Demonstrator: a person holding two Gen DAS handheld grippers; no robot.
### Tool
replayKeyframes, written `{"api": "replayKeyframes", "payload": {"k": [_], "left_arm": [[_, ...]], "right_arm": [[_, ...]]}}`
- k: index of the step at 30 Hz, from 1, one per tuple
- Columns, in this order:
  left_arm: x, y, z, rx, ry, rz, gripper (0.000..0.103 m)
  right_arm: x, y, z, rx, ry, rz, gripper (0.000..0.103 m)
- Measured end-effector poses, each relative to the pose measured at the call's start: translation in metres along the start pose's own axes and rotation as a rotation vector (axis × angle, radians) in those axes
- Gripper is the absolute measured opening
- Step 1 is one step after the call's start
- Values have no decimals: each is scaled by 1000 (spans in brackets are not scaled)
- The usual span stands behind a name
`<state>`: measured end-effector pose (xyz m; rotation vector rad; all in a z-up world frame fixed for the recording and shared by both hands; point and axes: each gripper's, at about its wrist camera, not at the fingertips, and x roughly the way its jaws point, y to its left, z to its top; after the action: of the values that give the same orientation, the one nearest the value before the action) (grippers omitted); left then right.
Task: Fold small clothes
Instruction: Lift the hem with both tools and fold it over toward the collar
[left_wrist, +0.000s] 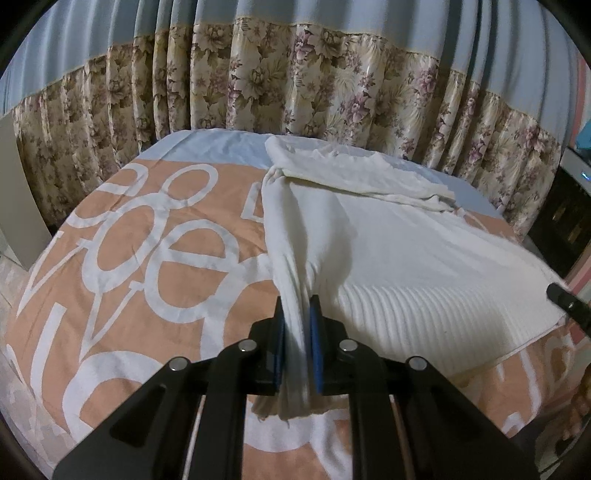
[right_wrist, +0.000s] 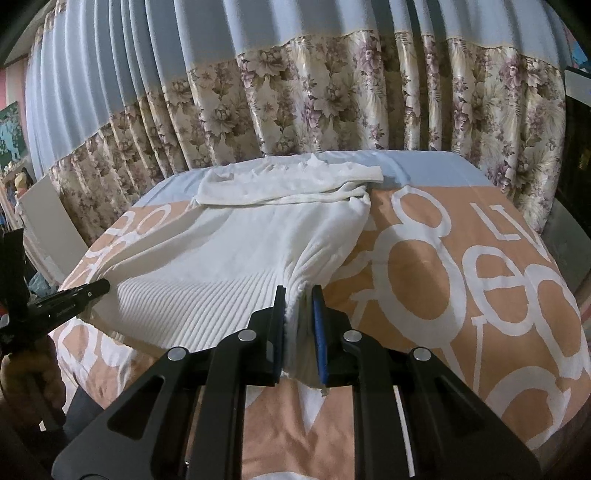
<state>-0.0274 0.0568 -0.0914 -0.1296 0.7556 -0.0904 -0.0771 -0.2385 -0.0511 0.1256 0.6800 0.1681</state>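
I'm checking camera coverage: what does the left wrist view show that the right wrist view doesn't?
Only the left wrist view: the left gripper clamped on the white garment's corner. Only the right wrist view: the right gripper pinching the other corner, and a hand at the left edge. Both: the garment, the lettered bedspread and floral curtain.

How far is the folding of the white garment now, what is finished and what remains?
Done: the sleeves already lie folded across the far end of the white ribbed garment. In hand: the left gripper and the right gripper are each shut on a near corner of the hem, which is raised off the printed bed cover. Left: carrying the hem over to the far end.
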Motion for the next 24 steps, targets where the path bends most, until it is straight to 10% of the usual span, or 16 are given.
{"api": "replayKeyframes", "payload": {"k": [24], "left_arm": [[67,-15,134,8,-97,4,12]], "right_arm": [[77,-32,106,55,-44,21,15]]}}
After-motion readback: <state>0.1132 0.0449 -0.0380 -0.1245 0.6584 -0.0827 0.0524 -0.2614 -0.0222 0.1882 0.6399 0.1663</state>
